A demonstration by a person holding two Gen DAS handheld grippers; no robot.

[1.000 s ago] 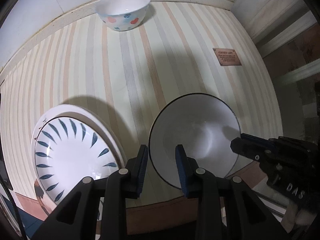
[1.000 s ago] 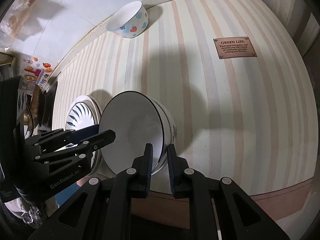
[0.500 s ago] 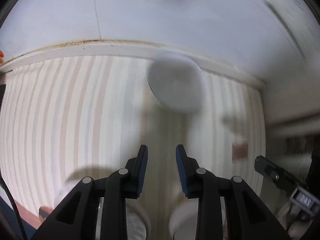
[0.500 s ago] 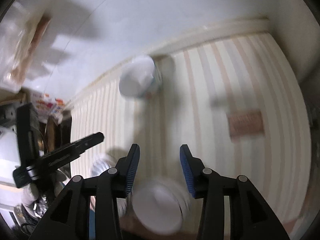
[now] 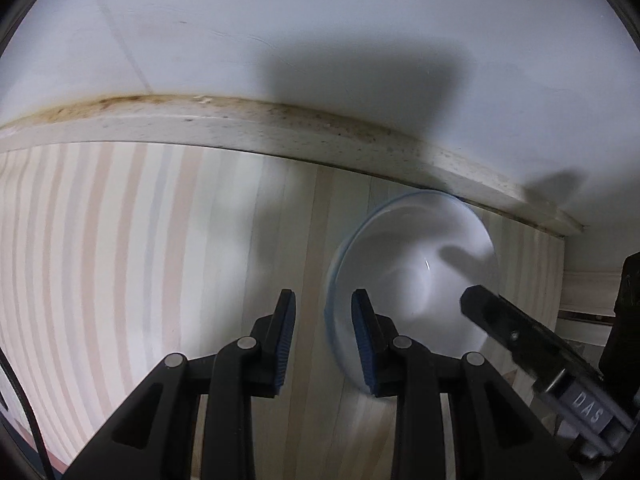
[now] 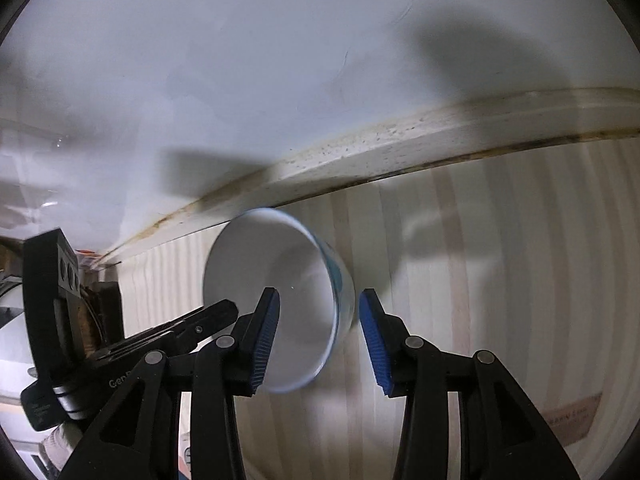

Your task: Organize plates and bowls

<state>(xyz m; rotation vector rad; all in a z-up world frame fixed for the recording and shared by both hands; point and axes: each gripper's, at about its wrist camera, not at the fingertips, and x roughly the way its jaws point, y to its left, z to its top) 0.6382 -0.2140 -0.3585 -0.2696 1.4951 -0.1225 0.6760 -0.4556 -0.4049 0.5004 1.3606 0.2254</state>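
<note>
A white bowl with coloured marks on its outside (image 6: pixel 280 300) stands on the striped table near the back wall. It also shows in the left wrist view (image 5: pixel 416 272), blurred. My right gripper (image 6: pixel 318 332) is open, its jaws on either side of the bowl's near rim, not touching. My left gripper (image 5: pixel 323 336) is open and empty, just left of the bowl. The right gripper's finger (image 5: pixel 520 336) reaches into the left wrist view over the bowl. The left gripper's fingers (image 6: pixel 192 320) show at the left of the right wrist view.
A pale skirting strip (image 5: pixel 280 128) runs where the striped tabletop (image 5: pixel 120 260) meets the white wall (image 6: pixel 280 60). A brown label (image 6: pixel 572 420) lies on the table at the lower right. Cluttered items sit past the table's left end (image 6: pixel 92 304).
Both grippers have moved from the table's front to the back bowl. The right gripper let go of the black-rimmed bowl and opened. The plate and that bowl are out of view.
</note>
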